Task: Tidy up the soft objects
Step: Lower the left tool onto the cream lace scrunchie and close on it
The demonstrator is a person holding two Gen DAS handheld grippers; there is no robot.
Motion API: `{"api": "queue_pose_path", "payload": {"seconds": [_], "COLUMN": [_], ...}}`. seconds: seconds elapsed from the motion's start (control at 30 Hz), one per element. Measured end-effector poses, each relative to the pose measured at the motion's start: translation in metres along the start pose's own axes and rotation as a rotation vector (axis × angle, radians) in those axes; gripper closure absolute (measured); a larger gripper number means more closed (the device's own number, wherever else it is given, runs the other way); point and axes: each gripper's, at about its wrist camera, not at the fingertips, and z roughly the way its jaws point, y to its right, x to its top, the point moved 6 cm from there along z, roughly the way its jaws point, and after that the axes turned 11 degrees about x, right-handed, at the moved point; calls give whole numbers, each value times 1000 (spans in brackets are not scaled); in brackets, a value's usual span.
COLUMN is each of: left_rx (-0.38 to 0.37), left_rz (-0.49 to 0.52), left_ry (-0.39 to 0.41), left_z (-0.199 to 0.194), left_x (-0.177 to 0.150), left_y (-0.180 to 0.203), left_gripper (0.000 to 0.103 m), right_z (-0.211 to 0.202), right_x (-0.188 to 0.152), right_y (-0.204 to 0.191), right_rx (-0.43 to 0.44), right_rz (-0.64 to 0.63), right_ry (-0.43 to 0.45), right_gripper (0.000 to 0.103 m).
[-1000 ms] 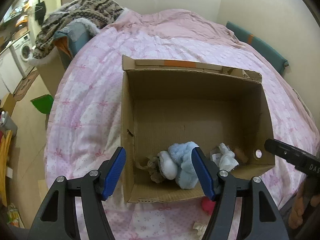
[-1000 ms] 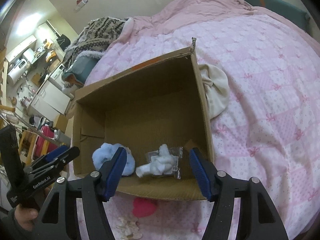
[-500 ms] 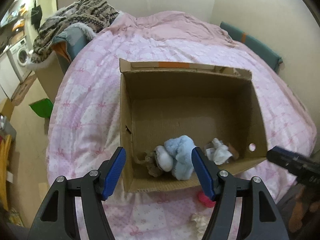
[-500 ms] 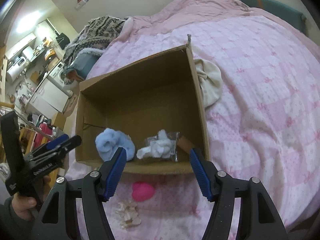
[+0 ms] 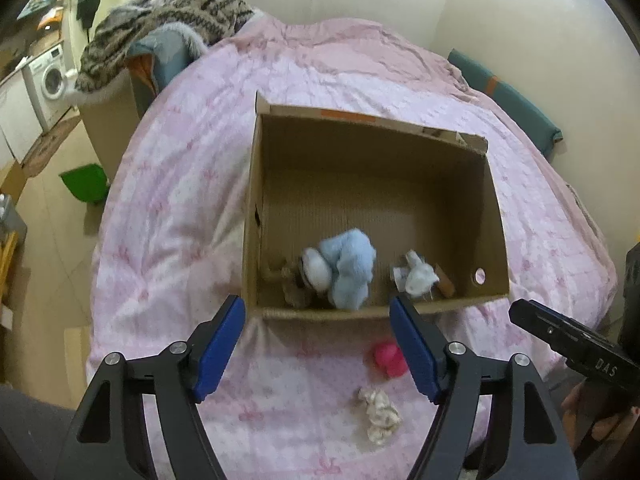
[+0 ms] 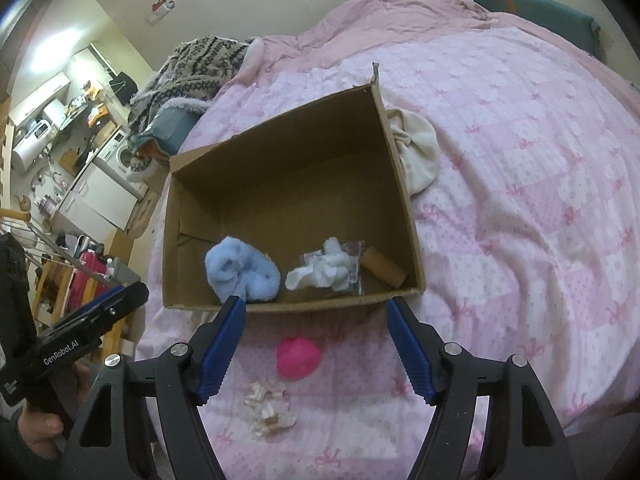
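Hovering short of the cardboard box's [image 5: 372, 312] near rim, my left gripper [image 5: 318, 344] and right gripper [image 6: 316, 344] have just been widening, nothing between their jaws. Bare quilt [image 6: 520, 200] lies under both, with a pink toy [image 6: 299, 358] and a crumpled cream piece [image 6: 269, 402] just ahead of the right tips.

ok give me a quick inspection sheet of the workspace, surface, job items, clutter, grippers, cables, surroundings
Surface: pink quilt covering the bed.
Job's things: cardboard box holds a blue plush, a white soft item in clear wrap and a brown plush. Pink soft toy and cream scrunchie lie outside, in front of the box.
Clutter: cream cloth behind the box's right wall.
Grippers: left gripper and right gripper both open and empty, jaws just widened.
Cables: nothing seen.
Surroundings: patterned blanket, washing machine, green bin.
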Motion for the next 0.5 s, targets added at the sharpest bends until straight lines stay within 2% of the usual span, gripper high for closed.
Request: {"api": "queue_pose_path", "payload": {"seconds": [0.17,0.33,0.5], "left_rx": [-34,-43,-43], "left_rz": [3,10,13], "left_ry": [-66,-100,-131], "left_z": [6,11,18], "left_x": [-20,-37,-46], "left_y": [5,11,17], "left_gripper": [30,30,30], "right_z": [2,6,18], "right_x": [-16,-26,-36], "right_y": [-8,-5,11], "right_rx": [52,28,-28], "right_rz": [10,9,67], "right_ry": [-38,-70,-121], "right_gripper": [21,21,21]}}
